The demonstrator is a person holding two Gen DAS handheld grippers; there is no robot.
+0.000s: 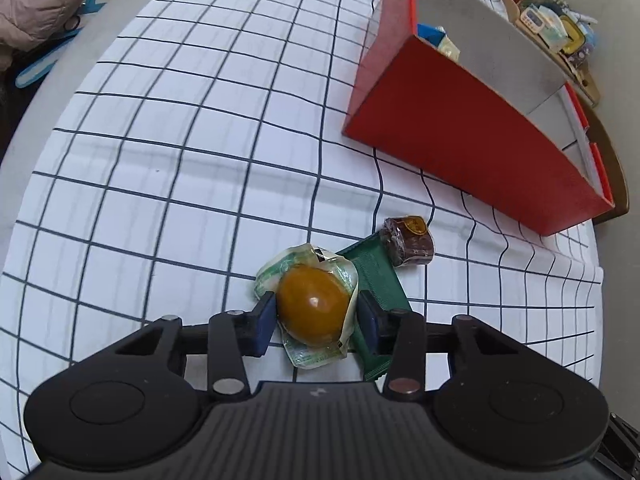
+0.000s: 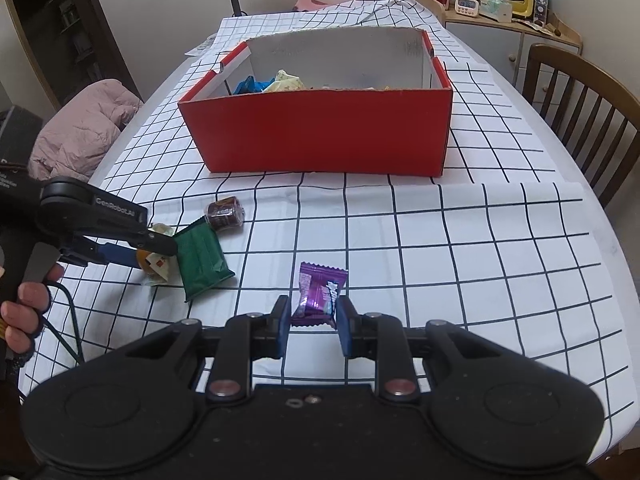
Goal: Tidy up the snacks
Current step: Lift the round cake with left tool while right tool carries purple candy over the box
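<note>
The left tongs [image 1: 316,320] are gripping a brown egg sealed in a clear, green-printed wrapper [image 1: 312,304]; both blue pads [image 1: 264,326] are pressing against the egg's sides, with crumpled film bulging around them. The egg is lying on the checked cloth of the desk [image 1: 160,160], partly overlapping a dark green flat snack packet [image 1: 376,280]. A round brown wrapped cake [image 1: 408,242] is touching the far end of that packet. The red cardboard box [image 1: 472,160] is standing farther away, holding blue and pale wrapped snacks.

The right tongs [image 2: 312,320] are clamping a shiny purple candy pouch [image 2: 318,294] with crimped ends. The pouch is standing upright between the blue pads, its upper end projecting beyond the fingertips toward the box. A hand [image 2: 22,312] is holding the left tool's grip.
</note>
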